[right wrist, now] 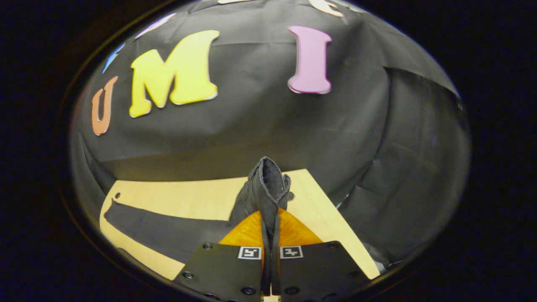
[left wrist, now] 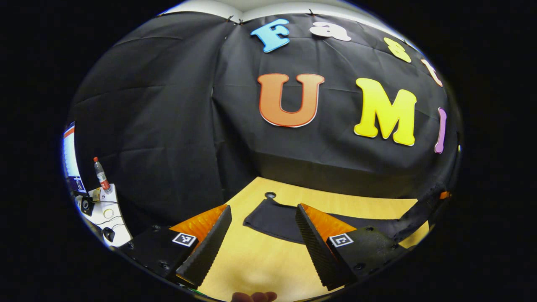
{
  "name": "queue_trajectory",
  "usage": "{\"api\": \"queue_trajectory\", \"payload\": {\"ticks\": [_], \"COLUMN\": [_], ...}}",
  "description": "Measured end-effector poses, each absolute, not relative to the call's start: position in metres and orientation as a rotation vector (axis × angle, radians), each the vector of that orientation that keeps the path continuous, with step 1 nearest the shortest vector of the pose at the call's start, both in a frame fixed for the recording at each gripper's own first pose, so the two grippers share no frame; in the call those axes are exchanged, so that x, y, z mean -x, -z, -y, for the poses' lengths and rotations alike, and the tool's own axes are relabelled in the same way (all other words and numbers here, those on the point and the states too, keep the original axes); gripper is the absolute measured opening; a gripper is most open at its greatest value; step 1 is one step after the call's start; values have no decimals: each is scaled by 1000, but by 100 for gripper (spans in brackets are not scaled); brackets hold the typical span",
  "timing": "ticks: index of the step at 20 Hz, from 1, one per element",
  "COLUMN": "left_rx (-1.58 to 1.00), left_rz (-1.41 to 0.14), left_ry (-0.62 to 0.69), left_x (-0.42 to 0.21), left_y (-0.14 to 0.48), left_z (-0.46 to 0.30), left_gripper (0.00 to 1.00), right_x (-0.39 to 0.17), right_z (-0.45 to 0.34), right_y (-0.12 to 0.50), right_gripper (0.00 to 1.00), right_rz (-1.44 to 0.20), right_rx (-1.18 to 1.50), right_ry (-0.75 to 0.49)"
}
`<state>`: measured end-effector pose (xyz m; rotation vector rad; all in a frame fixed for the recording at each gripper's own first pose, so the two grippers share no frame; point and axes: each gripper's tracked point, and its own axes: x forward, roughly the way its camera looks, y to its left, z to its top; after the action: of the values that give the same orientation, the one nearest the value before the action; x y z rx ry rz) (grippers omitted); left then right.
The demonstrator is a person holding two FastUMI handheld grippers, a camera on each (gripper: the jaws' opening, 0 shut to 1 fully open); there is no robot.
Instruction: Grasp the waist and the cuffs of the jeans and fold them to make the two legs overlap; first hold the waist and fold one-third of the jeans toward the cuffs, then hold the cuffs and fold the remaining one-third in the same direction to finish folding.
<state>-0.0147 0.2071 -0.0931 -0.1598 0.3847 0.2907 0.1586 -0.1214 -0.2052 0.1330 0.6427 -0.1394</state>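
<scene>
the right hand-held gripper [right wrist: 270, 235] pinches a bunched end of the dark jeans [right wrist: 168, 233], lifted off the counter [right wrist: 188, 197]. the left hand-held gripper [left wrist: 262, 245] is spread wide above the counter, holding nothing

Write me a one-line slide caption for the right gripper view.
Right claw shut on a bunched end of the dark jeans, lifting it above the wooden table.

surface: light wooden table [left wrist: 260, 260] | on it: dark jeans [left wrist: 272, 220] lying flat across the top
</scene>
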Motion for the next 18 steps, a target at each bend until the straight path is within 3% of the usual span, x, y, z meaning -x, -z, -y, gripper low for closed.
{"api": "queue_trajectory", "payload": {"ticks": [7, 12, 18], "left_rx": [166, 117, 128], "left_rz": [-413, -375, -338], "left_ry": [-325, -365, -367], "left_x": [51, 66, 69], "left_y": [113, 102, 105], "left_z": [-259, -298, -318], "left_gripper": [99, 98, 99], "right_x": [-171, -154, -146], "right_z": [-87, -208, -250], "right_y": [188, 256, 350], "right_gripper": [1, 1, 1], "right_rz": [-616, -705, -830], "right_rx": [-115, -11, 132], "right_ry": [-108, -268, -294]}}
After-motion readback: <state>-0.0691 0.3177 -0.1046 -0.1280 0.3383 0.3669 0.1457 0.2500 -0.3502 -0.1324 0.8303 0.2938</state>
